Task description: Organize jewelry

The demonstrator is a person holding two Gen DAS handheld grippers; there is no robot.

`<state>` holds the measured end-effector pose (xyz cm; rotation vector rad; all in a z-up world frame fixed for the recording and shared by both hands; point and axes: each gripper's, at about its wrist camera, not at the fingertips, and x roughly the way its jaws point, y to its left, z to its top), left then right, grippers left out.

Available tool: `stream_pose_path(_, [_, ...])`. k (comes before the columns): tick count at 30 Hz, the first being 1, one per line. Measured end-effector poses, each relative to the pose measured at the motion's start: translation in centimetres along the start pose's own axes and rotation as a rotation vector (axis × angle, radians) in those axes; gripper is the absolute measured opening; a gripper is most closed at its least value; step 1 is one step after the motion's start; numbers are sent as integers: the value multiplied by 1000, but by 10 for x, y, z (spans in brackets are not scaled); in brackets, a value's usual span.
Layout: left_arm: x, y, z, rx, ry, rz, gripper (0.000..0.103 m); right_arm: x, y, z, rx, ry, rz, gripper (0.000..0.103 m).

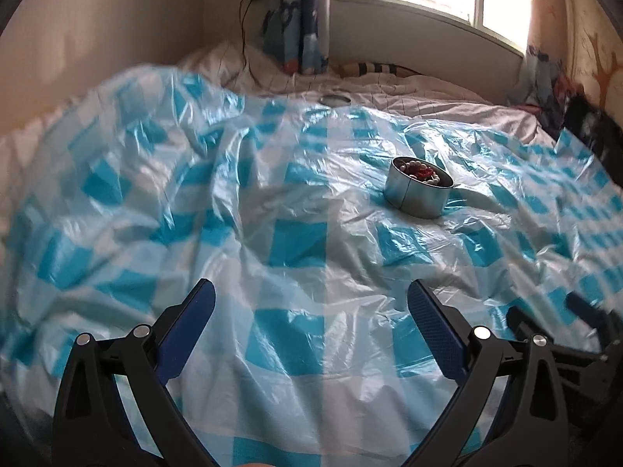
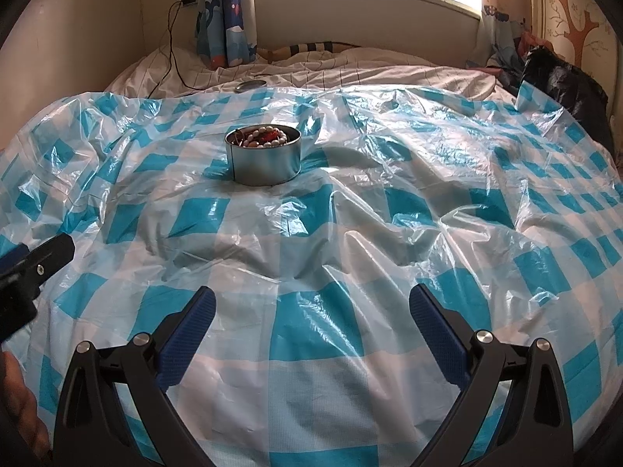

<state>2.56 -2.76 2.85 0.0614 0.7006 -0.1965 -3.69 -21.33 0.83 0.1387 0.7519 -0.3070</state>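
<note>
On sheet [image 2: 311, 257]: tin [image 2: 263, 155] w/ beads [image 2: 261, 137]

Open crumpled plastic sheet [image 2: 311, 241] ahead, only round tin [image 2: 263, 159] standing mid-sheet, lid [image 2: 250, 85] far behind

The right claw [image 2: 311, 311] hangs wide apart over the checked plastic sheet [image 2: 389, 214], the bead-filled tin [image 2: 263, 159] well ahead.

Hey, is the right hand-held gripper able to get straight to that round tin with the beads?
Probably yes. The right hand-held gripper is open, facing the tin, with only crinkled checked plastic sheet between them.
</note>
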Motion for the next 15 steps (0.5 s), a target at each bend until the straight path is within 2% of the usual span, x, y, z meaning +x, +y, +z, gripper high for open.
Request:
stream_pose_path(2, [0,0,1,10,8,2,95,0,2,1,-11,-1,-4,95])
stream_pose_path(5, [11,-1,0,11,85,-26,95,0,2,1,-18,3,-4,95])
stream_pose_path(7, [17,-3,-1,19,128,-19,95,0,2,1,-18,3,-5,95])
stream_pose_path(10, [17,-8,-3,54,123,6,95,0,3,1,-18,4,-4,95])
stream_pose_path(15, [18,-11,-5,65,127,-1,95,1,2,1,-24,7,-3,95])
